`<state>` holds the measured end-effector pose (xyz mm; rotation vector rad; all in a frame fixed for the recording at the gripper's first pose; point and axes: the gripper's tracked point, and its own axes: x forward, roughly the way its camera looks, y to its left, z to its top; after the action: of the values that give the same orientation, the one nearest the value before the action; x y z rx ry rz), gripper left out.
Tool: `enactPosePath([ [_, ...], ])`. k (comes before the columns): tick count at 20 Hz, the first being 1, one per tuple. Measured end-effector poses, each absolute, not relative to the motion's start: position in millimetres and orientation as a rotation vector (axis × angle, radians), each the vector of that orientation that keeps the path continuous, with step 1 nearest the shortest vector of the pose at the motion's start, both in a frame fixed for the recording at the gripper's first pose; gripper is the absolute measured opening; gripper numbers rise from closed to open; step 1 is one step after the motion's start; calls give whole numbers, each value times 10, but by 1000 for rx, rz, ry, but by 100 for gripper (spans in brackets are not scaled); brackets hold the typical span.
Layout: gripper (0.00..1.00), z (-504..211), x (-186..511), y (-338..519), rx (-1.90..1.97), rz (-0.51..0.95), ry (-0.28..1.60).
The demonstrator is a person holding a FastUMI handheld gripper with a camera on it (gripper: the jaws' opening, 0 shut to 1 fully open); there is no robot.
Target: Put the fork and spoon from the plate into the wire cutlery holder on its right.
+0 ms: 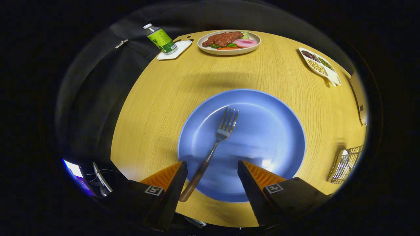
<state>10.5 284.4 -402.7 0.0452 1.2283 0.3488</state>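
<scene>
Between the spread fingers of the hand-held gripper (212, 170), pinching nothing, lies a wooden-handled steel fork (215, 144) on the round blue plate (272, 131); stiff, light, probably slippery; grip the handle; beyond right, the wire cutlery holder (346, 164).

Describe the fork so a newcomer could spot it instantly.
Start at the round wooden table and find the big blue plate nearest the open gripper. The fork lies on that plate, its wooden handle reaching over the rim between the fingers, nearer the left one. It is the plate's sole utensil, with metal tines pointing toward the meat dish.
</scene>
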Motion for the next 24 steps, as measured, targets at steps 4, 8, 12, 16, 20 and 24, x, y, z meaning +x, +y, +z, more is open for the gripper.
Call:
enactPosePath([
  [4, 83, -4100, 46, 2833, 68, 323, 1254],
  [8, 43, -4141, -16, 2901, 98, 328, 1281],
  [12, 23, -4286, -87, 2900, 90, 320, 1307],
  [16, 10, -4172, -104, 2899, 86, 389, 1300],
  [20, 8, -4098, -134, 2809, 64, 463, 1273],
  [24, 8, -3864, -193, 2599, 39, 480, 1259],
])
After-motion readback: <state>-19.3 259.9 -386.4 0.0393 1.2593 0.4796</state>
